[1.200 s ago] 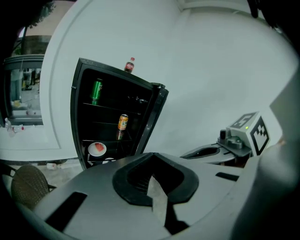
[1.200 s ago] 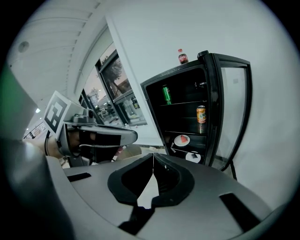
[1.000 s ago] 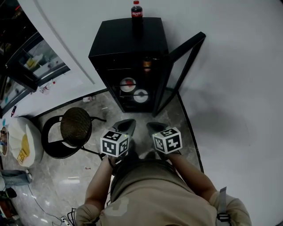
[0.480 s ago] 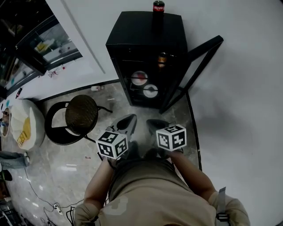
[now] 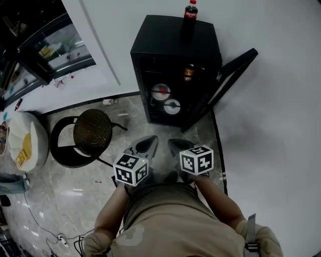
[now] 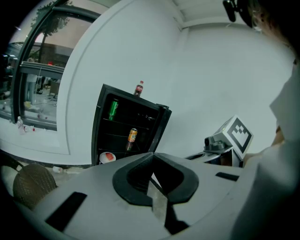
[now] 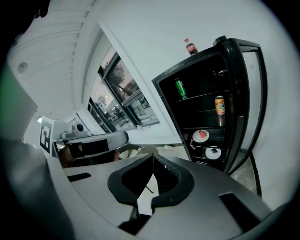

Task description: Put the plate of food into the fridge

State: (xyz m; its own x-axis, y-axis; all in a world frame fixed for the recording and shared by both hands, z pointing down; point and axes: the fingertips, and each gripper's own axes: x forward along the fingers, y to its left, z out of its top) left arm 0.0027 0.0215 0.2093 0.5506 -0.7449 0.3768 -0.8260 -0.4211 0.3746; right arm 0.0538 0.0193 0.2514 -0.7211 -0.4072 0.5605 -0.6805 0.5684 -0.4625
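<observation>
Both sets of jaws are together and empty: left gripper (image 5: 145, 144), right gripper (image 5: 176, 144). The plate of food (image 5: 160, 92) seems to be on a shelf in the far fridge (image 5: 175, 40). The door (image 5: 225, 80) hangs open on the right; you may clip it as you step in.

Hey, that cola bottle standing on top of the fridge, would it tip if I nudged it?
Probably, if pushed high: the cola bottle is tall and narrow, standing upright on the fridge, on its flat top. It looks dark with drink, so likely fairly heavy. Being round, it could roll once down.
</observation>
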